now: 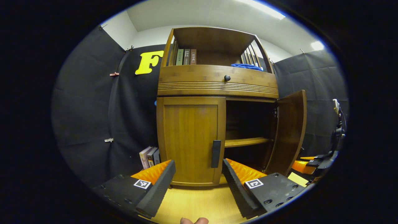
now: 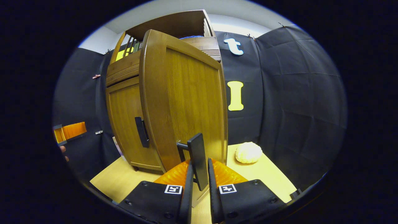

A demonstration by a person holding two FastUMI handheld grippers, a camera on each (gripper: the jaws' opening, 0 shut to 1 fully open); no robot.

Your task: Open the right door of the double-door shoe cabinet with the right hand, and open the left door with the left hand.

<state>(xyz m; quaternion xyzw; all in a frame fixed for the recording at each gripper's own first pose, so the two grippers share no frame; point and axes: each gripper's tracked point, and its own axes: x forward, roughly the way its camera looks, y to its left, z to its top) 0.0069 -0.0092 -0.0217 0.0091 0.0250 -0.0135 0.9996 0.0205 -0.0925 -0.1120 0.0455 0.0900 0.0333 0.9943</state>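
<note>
A staged recording booth, not a lived-in home: black cloth walls [image 1: 93, 102] pinned up with clips [image 1: 114, 74] enclose a wooden shoe cabinet [image 1: 214, 84] standing on a pale wood counter [image 2: 267, 174], under white ceiling strip lights [image 1: 264, 7].

Books [image 1: 186, 57] + blue cloth [image 1: 247, 66] up top; white ball [image 2: 248, 152] on table.

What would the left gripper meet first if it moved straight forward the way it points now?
Probably the closed left door of the shoe cabinet, near its handle. The open left gripper points about there, though depth is hard to judge.
</note>
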